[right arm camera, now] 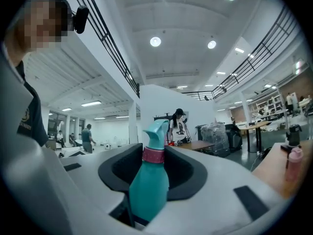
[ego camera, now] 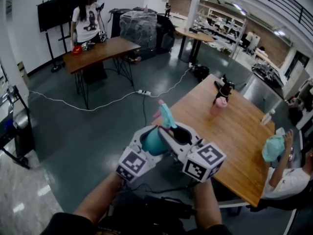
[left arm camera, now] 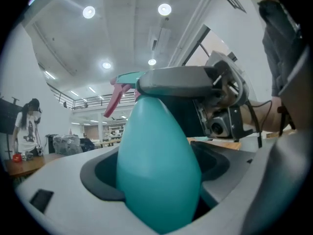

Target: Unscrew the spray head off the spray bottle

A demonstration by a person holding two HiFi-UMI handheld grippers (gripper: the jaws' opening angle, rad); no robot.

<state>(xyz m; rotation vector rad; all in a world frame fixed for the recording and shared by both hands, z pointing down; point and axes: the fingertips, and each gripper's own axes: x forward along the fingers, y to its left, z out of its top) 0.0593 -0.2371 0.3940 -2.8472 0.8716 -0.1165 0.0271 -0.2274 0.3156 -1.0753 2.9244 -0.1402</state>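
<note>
Holds teal spray bottle (left arm camera: 156,146) in the air between both grippers, close in front of the body, just off the L edge of wooden table (ego camera: 234,131), grey floor (ego camera: 83,131) below

Clamps bottle belly w/ L gripper (left arm camera: 156,174); dark pads (left arm camera: 100,177) pressed on both flanks, belly fills the gap, no daylight either side in L gripper view

Pinches spray head (right arm camera: 156,130) w/ R gripper (right arm camera: 152,156) at the pink collar (right arm camera: 153,154); pads touching collar on both sides in R gripper view, teal nozzle sticking up above the jaws

Shows head seated on the neck, collar flush w/ bottle shoulder; pink trigger (left arm camera: 113,102) pointing away from R gripper

Brings the two marker cubes (ego camera: 133,163) side by side in head view, grippers nearly touching, forearms (ego camera: 98,202) converging from below

Leaves on the table, well apart from the bottle: small pink bottle (ego camera: 221,103) w/ black object (ego camera: 224,88) just behind it
</note>
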